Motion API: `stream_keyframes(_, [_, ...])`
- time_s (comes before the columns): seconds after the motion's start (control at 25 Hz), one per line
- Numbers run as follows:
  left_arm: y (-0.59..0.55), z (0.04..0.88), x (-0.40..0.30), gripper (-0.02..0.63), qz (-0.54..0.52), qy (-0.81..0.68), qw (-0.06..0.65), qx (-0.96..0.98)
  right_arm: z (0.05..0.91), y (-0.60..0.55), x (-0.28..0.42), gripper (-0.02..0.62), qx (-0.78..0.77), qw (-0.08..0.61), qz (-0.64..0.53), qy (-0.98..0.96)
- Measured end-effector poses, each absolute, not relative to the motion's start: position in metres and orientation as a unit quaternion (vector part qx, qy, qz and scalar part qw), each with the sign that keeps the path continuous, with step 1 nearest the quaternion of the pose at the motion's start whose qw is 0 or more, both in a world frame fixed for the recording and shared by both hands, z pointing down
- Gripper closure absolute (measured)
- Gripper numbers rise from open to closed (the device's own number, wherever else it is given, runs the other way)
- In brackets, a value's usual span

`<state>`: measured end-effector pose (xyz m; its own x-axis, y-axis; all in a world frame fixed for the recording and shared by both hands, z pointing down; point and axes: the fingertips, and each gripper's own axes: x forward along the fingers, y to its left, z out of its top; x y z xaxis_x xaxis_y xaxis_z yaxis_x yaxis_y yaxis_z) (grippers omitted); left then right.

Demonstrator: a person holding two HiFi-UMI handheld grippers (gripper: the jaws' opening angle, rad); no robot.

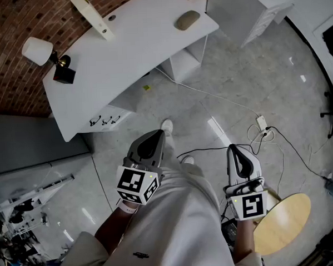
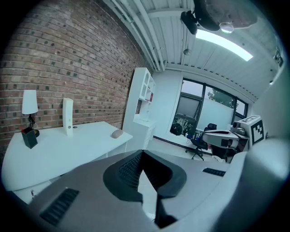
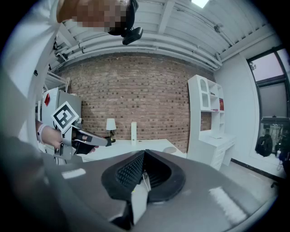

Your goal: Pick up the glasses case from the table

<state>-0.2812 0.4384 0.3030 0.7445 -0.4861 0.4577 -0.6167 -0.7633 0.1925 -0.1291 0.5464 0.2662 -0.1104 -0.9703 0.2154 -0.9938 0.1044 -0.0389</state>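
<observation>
— Beige and oval, lying at the far right end of the white bench [image 1: 123,54]: is that the glasses case [image 1: 187,19] they're going after?

— That's it. It's sitting alone near the right-hand corner, well apart from the lamp [image 1: 38,50] at the left end.

— And the person isn't reaching for it?

— No, they're standing back on the floor, both tools hanging well short of the bench. The left gripper [image 1: 158,133] is pressing its fingers together on nothing. The right gripper [image 1: 234,149] is showing the same: fingers closed, nothing between them.

— Which way is the case lying from them?

— Far ahead, roughly between the lines the two tools are pointing along. Its long axis is running left to right, about along the bench, so fingers coming from the near side would be closing across its short width.

— Which hand is nearer?

— I'm judging the left slightly nearer, though there's little in it. Either one would be needing to open its fingers first.
</observation>
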Motion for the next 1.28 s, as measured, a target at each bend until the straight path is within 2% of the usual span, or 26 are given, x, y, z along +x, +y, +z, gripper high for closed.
stream_keyframes(0.32, [0.469,0.285,-0.317,0.6,0.17,-0.3,0.171,0.923,0.252,0.557,-0.175,0.586,0.658,0.059,0.084,-0.746])
stream_keyframes(0.6, [0.448,0.287,-0.317,0.6,0.178,-0.286,0.173,0.925,0.25,0.543,-0.174,0.584,0.677,0.035,0.102,-0.728])
stream_keyframes(1.28, [0.303,0.276,-0.299,0.6,0.159,-0.239,0.176,0.941,0.224,0.41,-0.157,0.584,0.716,0.036,0.087,-0.691])
